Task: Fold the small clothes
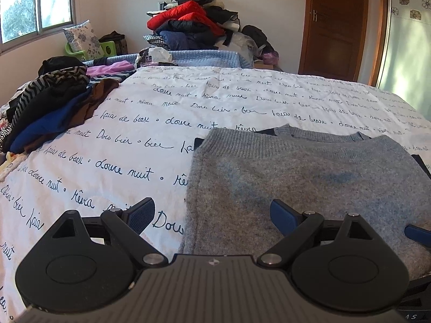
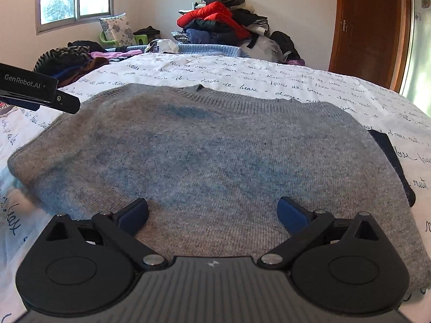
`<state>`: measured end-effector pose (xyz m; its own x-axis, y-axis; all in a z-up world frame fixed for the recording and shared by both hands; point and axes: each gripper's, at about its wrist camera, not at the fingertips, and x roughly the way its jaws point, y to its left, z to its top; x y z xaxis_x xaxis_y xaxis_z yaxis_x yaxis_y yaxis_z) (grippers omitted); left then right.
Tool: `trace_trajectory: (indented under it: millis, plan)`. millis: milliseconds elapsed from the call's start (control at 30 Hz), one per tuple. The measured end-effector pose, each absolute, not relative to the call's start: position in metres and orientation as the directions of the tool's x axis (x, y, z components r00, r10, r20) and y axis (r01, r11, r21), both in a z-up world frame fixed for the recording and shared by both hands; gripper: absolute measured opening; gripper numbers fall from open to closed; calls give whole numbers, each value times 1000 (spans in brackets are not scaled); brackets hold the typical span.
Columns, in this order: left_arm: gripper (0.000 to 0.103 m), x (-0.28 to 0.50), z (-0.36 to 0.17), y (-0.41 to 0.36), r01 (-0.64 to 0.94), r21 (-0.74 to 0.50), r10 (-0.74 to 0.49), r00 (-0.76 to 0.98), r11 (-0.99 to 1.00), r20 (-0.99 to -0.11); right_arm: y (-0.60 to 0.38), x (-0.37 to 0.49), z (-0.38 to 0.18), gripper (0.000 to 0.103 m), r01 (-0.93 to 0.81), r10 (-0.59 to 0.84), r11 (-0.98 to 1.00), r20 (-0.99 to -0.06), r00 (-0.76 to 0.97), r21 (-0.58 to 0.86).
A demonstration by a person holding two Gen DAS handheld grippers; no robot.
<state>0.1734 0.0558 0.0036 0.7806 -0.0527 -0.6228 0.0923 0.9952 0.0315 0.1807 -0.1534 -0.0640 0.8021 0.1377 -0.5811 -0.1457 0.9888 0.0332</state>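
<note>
One grey sweater (image 2: 210, 161) lies spread on the bed, with one dark garment (image 2: 392, 161) poking out from under its right side. Two grippers are here: the left gripper (image 1: 212, 216) and the right gripper (image 2: 212, 214), each with two blue-padded fingers spread apart. There is one white bedspread (image 1: 121, 140) covered in handwriting. I count two heaps of clothes: one pile (image 1: 51, 102) at the bed's left side and one tall stack (image 1: 194, 18) against the far wall. There is one floral pillow (image 1: 83, 39), one green plastic chair (image 1: 109, 48), one window (image 1: 35, 2) with two panes, and one wooden door (image 1: 336, 24).
</note>
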Motion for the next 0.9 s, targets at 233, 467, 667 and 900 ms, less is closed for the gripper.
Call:
trace_trajectory:
  millis: [233, 467, 667, 900]
  plan:
    - [91, 172, 5, 53, 88, 14, -60, 779, 996, -624, -151, 180, -63, 103, -145, 131, 989, -582, 803, 22]
    - [91, 168, 5, 48, 100, 38, -54, 777, 994, -627, -151, 180, -63, 103, -145, 131, 989, -582, 803, 22]
    - [91, 171, 4, 52, 85, 37, -43, 776, 996, -630, -151, 180, -63, 103, -145, 131, 989, -582, 803, 22]
    - [91, 169, 5, 50, 96, 45, -47, 780, 994, -624, -151, 180, -63, 103, -145, 131, 989, -582, 803, 22]
